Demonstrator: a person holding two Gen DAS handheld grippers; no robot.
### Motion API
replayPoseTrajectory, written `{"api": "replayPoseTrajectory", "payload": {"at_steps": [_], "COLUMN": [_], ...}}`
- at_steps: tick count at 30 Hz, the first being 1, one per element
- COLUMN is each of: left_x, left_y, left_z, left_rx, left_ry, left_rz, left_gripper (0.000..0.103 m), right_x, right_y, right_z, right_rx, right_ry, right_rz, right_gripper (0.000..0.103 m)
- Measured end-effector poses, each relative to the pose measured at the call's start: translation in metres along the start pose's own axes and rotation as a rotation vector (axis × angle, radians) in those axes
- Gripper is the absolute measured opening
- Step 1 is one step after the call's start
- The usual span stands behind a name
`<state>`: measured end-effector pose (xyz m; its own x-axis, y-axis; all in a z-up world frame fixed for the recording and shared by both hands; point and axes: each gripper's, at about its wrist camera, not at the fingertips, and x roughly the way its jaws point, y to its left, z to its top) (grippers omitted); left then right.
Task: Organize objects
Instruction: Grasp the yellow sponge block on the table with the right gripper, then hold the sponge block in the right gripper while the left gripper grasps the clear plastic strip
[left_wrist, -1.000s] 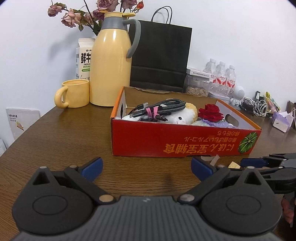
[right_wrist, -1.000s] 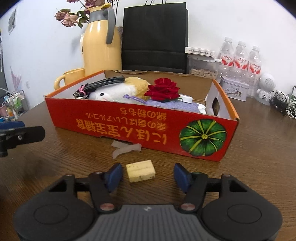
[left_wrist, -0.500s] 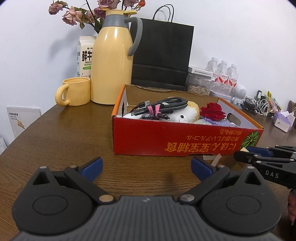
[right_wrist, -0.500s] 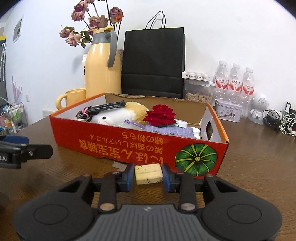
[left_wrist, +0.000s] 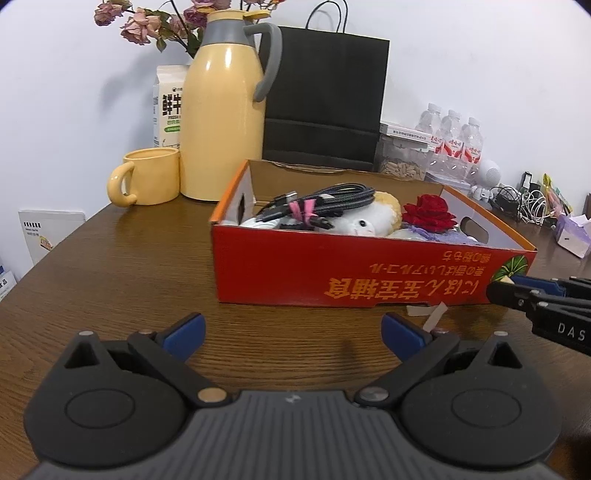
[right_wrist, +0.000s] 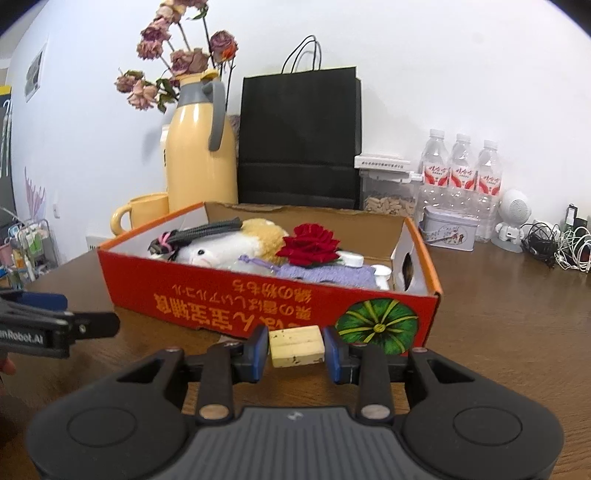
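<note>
The little yellow block (right_wrist: 296, 346) is sitting between the blue pads of the right tool (right_wrist: 295, 349), and the pads are pressing on both of its sides. A second ago the block was lying flat on the table (right_wrist: 517, 314) with the pads wide on each side of it. The jaws have just been closing on it, and now the block is looking lifted off the wood, in front of the red box (right_wrist: 258, 306). I think this means the pick-up is done, and the next job is carrying the block over the near wall and dropping it inside.

The box is already holding a lot: a bundle of black cables (left_wrist: 325, 201), a white and tan plush toy (right_wrist: 236, 245), a red rose (right_wrist: 308, 245) and a purple cloth (right_wrist: 328, 275). The free room seems to be small, so the block may be landing on top of soft things.

The left tool (left_wrist: 291, 332) is hanging over the table with its jaws wide apart and nothing in them. It is waiting near the box.

Some things are hard to see. The underside of the block is hidden, so I cannot be sure it is clear of the table. A pale scrap of tape or paper (left_wrist: 430, 317) is lying by the box, and I cannot tell what it is. The bottom of the box is covered up too.
</note>
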<state>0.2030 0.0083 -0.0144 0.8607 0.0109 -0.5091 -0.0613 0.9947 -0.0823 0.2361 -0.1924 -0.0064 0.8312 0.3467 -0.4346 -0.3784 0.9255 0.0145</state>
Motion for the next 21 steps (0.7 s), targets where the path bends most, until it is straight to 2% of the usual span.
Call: {"api": "replayPoseTrajectory", "payload": {"at_steps": [9, 21], "left_x": [0.018, 0.045], "left_y": [-0.045, -0.089], "left_z": [0.002, 0.003], "left_rx": [0.037, 0.060], "left_ry": [0.022, 0.085], "left_rz": [-0.031, -0.034], "left_gripper": [0.103, 0.103], "right_x": [-0.007, -0.014], "right_y": [-0.021, -0.054], "right_z": [0.003, -0.001], "right_rx": [0.013, 0.029], "right_ry": [-0.035, -0.050], "right_rz": [-0.020, -0.045], "right_gripper": [0.031, 0.031]}}
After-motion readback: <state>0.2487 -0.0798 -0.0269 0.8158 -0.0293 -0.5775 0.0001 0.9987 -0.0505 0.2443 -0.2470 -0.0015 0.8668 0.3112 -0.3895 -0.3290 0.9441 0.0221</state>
